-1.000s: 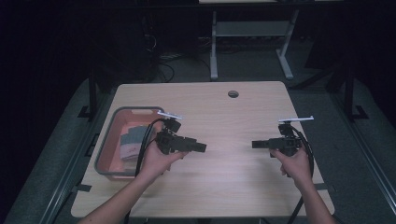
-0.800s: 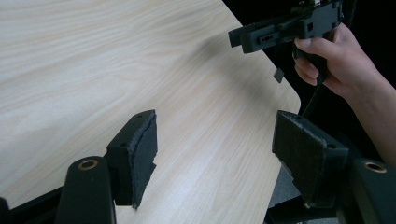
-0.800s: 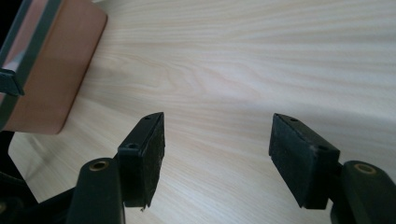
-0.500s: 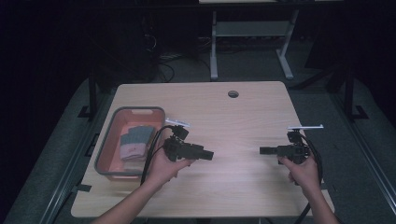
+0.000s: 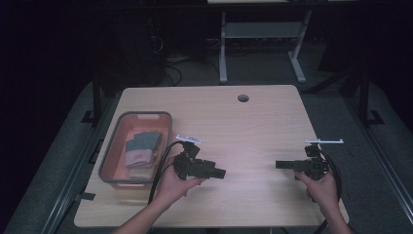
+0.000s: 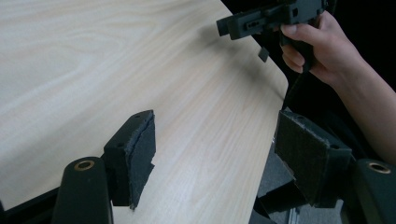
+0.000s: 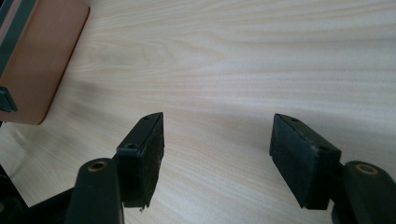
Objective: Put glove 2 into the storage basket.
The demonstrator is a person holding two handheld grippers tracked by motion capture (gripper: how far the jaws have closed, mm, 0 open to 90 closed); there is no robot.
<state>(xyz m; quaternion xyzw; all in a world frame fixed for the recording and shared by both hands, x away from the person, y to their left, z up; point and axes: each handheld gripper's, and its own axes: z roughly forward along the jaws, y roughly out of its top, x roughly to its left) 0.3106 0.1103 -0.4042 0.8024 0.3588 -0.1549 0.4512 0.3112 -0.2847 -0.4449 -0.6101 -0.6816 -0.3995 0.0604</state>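
1. The cloths [image 5: 141, 148], grey and folded, lay inside the pink bin [image 5: 111, 151] at the left side of the table [image 5: 253, 126]. They seemed to be already put away, so this part of the work looked done, as far as I could judge.
2. The left gripper [image 5: 220, 172] was held just to the right of the bin, low over the wood, and pointed toward the middle of the table. In the left gripper view its jaws stood wide apart and nothing was between the pads [image 6: 142, 154]; under them was bare wood and the near table edge.
3. The middle of the table between the two tools was bare. I could see no other cloth lying outside the bin, so probably little or nothing was left to collect.
4. The right gripper [image 5: 278, 165] was held near the right edge of the table, well apart from the left one, and pointed back toward it. In the right gripper view its jaws were also wide apart and held nothing; the pads [image 7: 149, 154] stood over plain wood, with a corner of the bin far off.
5. My judgement: the task was at its end or in a pause, with both hands free and away from the bin.
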